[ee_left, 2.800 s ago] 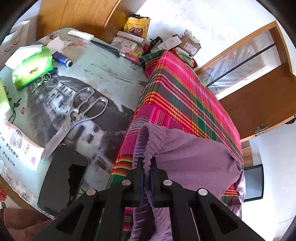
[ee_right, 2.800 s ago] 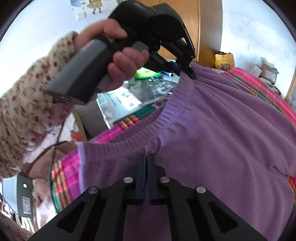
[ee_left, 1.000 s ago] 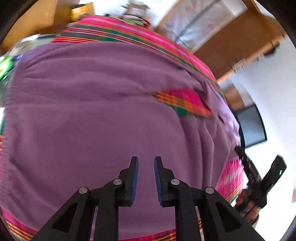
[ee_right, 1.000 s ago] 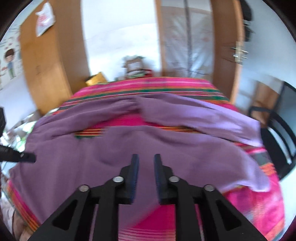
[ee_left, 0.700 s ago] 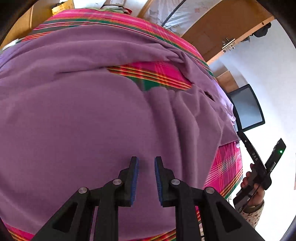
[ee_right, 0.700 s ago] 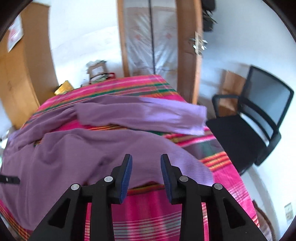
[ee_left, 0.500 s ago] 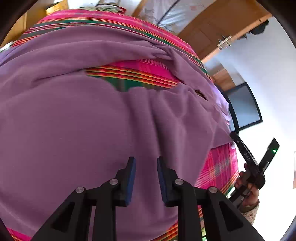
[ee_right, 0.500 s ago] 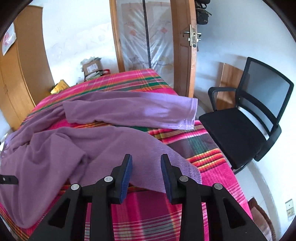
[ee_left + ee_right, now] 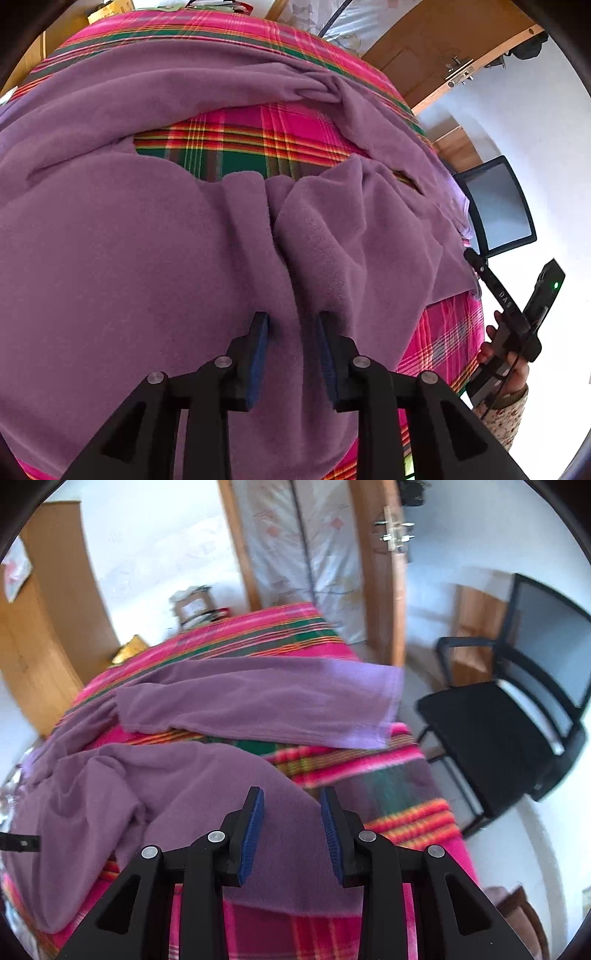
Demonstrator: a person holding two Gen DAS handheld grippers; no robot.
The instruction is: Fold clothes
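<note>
Purple trousers (image 9: 240, 705) lie spread and rumpled, legs apart, across the plaid cloth (image 9: 399, 786) mid-frame, no fold visible; left claw (image 9: 291, 332) and right claw (image 9: 291, 808) both gape, holding nothing, so folding remains.

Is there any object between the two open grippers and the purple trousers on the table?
Nothing visible. The left gripper is open right over the purple trousers, and the right gripper is open over one leg. Only the checked cloth lies around.
</note>
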